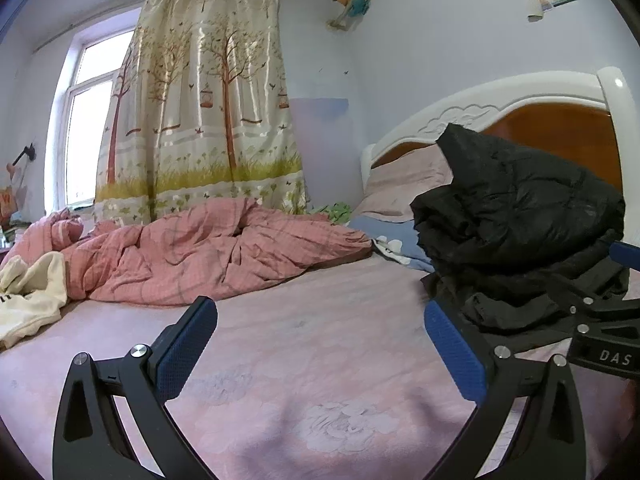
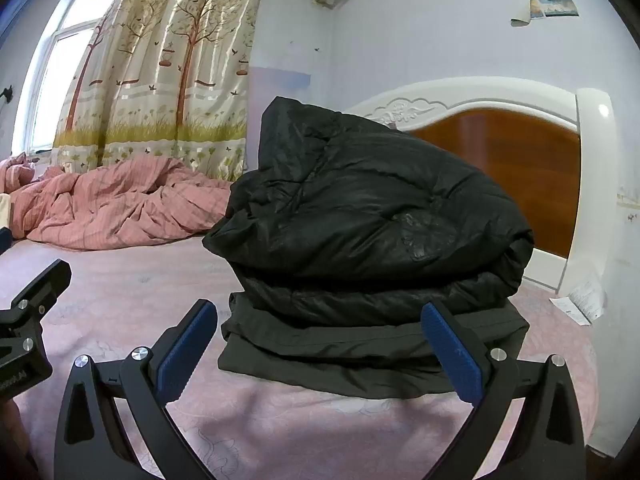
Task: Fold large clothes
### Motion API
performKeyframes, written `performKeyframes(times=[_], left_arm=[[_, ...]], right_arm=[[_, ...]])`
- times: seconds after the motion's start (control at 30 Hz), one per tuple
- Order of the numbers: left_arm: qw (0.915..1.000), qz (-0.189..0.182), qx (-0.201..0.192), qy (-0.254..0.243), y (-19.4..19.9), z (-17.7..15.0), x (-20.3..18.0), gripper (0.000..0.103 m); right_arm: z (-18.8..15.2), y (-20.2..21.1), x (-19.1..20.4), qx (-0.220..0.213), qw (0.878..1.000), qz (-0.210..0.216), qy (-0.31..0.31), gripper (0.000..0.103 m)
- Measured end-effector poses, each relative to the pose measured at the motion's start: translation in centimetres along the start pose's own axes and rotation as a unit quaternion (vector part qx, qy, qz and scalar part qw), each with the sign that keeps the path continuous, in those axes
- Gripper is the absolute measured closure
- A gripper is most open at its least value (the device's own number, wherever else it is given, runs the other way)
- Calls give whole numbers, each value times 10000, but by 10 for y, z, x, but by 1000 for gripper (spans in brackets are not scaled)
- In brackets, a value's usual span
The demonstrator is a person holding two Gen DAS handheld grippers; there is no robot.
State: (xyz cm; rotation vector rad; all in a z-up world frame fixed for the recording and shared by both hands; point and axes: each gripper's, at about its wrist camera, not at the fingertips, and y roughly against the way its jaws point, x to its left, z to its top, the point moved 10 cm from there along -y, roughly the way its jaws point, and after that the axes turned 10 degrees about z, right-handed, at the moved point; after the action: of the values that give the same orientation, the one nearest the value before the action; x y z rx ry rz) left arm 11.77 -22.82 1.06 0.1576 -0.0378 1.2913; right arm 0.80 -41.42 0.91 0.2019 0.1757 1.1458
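Both grippers, left gripper [image 1: 320, 344] and right gripper [image 2: 320, 348], spread apart, empty. Puffy black quilted jacket [image 2: 360, 232] sits folded in stacked layers on pink floral bedsheet [image 2: 120, 292]; folding looks essentially finished.

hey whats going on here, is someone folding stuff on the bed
Yes. A person holding a two-finger gripper in each hand is folding clothes on a bed with a pink sheet. A black puffer jacket sits folded in a bulky stack near the headboard. Both the left gripper and the right gripper are open and holding nothing, the right one facing the stack. A rumpled pink duvet and a cream garment lie further off.
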Motion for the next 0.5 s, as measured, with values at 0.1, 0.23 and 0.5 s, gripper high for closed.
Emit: performKeyframes(times=[0.1,0.23,0.5], left_arm=[[10000,-19,39,20,0,-1,4,0],[10000,-21,32,17,0,-1,5,0],[10000,19,65,-41,0,-1,6,0]], right_arm=[[-1,0,1,20,10000,-9,6,0],[-2,0,-1,35,10000,-10,-38,0],[-4,1,-2,66,9999,-26,-81,0]])
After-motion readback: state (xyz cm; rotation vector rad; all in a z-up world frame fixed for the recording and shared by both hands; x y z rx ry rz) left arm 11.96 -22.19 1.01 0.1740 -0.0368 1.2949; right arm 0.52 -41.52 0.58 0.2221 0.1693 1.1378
